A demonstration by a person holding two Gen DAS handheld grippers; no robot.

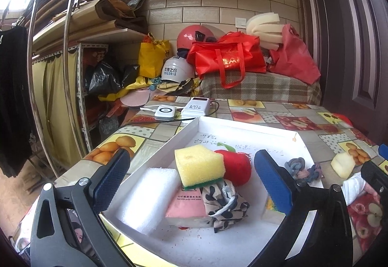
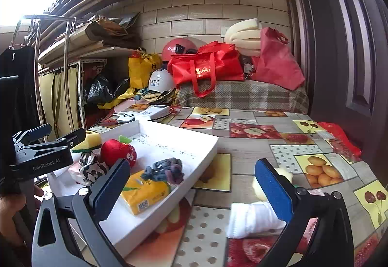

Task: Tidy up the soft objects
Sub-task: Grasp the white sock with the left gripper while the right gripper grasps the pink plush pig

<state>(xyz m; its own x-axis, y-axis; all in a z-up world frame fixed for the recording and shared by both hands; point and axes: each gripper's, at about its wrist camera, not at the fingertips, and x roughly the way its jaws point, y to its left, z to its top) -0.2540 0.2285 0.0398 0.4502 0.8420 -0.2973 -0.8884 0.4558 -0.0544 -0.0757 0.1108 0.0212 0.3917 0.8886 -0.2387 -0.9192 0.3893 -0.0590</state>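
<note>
Your left gripper [image 1: 191, 182] gapes empty over the shallow white cardboard tray [image 1: 245, 126], the yellow sponge [image 1: 198, 163] between its fingers. Your right gripper [image 2: 191, 184] gapes too, a rolled white cloth [image 2: 252, 218] just inside its right finger.

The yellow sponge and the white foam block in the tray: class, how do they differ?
The yellow sponge has a green scouring layer; the white foam block is plain white. The sponge rests tilted atop other items; the block lies on the white tray floor, and looks longer. Both are soft and inside the tray.
</note>
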